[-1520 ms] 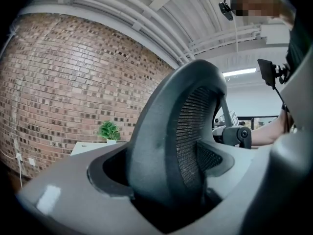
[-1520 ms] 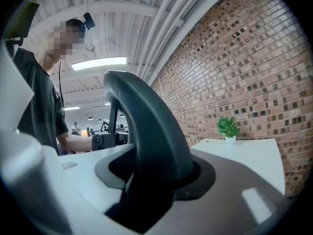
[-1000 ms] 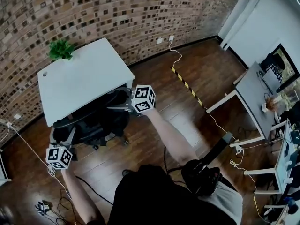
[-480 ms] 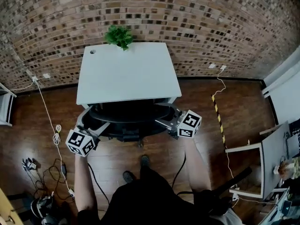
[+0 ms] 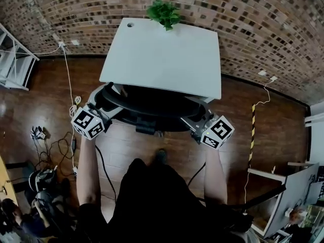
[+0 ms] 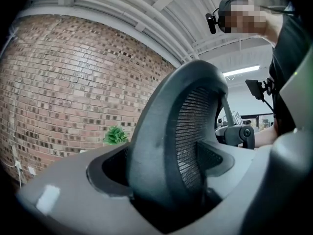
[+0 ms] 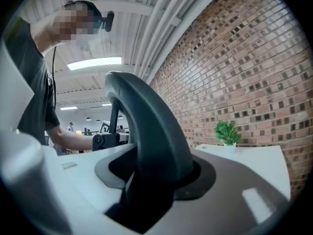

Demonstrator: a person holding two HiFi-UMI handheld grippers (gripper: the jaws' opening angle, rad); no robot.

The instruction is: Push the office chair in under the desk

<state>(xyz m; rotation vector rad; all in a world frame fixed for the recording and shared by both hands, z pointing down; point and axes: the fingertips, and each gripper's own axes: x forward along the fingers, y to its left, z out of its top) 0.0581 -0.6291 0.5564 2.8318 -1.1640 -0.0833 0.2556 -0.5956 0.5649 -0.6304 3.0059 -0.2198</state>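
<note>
The person stands over a wooden floor (image 5: 126, 148). A tangle of dark cables (image 5: 58, 148) lies to their left, and a yellow-and-black striped strip (image 5: 252, 135) runs along the boards to their right. Both arms reach forward. The left gripper (image 5: 110, 114) is clamped on one side rim of the office chair (image 5: 152, 108)'s backrest. Its jaws have just been opening a little, and the rim sits between them and touches both sides. The right gripper (image 5: 195, 121) is closed on the opposite rim in the same way. The only print I can make out is the black-and-white square patterns on the grippers' cubes.

The chair's seat is tucked beneath the white desk (image 5: 162, 54). Its dark backrest stands just outside the desk's near edge, between the two grippers. A small green plant (image 5: 163, 13) stands at the desk's far edge. Behind it is the brick wall (image 5: 76, 4), with a white cord (image 5: 68, 80) trailing down from a socket. A metal shelf (image 5: 15, 59) stands off to the left.
</note>
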